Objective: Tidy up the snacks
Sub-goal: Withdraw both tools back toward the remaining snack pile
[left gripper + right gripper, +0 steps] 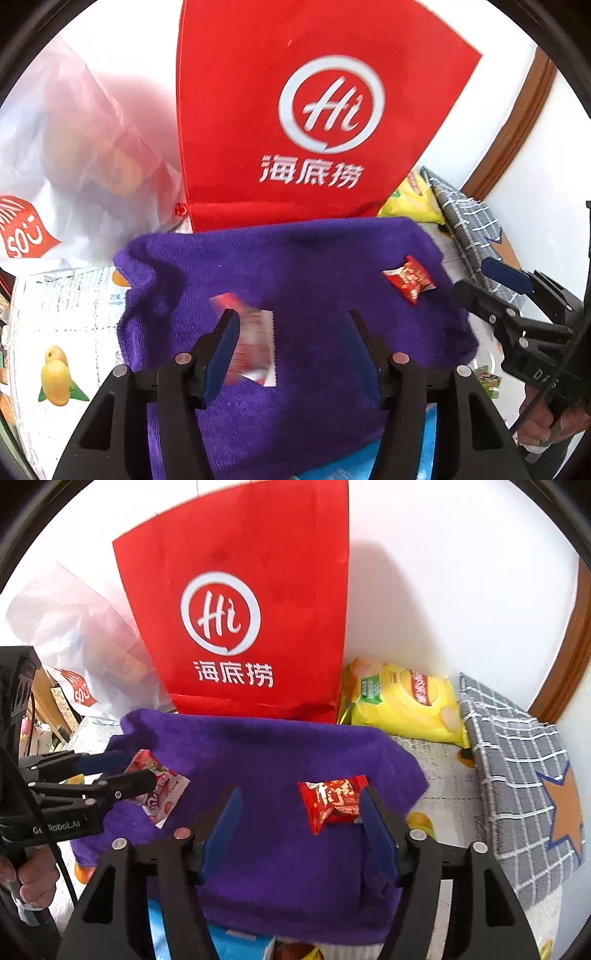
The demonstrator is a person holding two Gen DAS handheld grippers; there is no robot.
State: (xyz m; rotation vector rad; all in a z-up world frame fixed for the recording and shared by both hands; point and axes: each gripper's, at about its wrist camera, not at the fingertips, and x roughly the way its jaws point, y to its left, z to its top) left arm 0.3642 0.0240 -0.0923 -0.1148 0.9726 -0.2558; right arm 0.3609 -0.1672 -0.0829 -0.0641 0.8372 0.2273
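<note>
Black fingers with blue pads fill the bottom of each wrist view, and both grippers stand released with nothing pressed between the pads. Between the spread jaws of the left gripper (291, 325) a pink-and-white packet (255, 343) lies blurred on the purple towel (295, 266), close against the left pad; whether it touches the pad I cannot tell. The right gripper (301, 806) hangs over a red candy (334, 801), whose glossy crinkled wrapper lies flat on the towel just beside the right pad. That towel is thick, fuzzy terry, rumpled at its edges, and covers the middle of the surface. Behind it a red paper bag (240, 627) stands upright against the white wall, printed with a white ring logo and Chinese characters. To its left slumps a thin translucent plastic bag (74, 147); to its right lies a puffy yellow chip bag (402, 701), and beside that a grey checked cloth (517, 775) bearing an orange star. Under the towel the surface is spread with a white printed sheet (66, 332) showing yellow mangoes. A brown wooden frame (569, 657) curves along the right wall.
</note>
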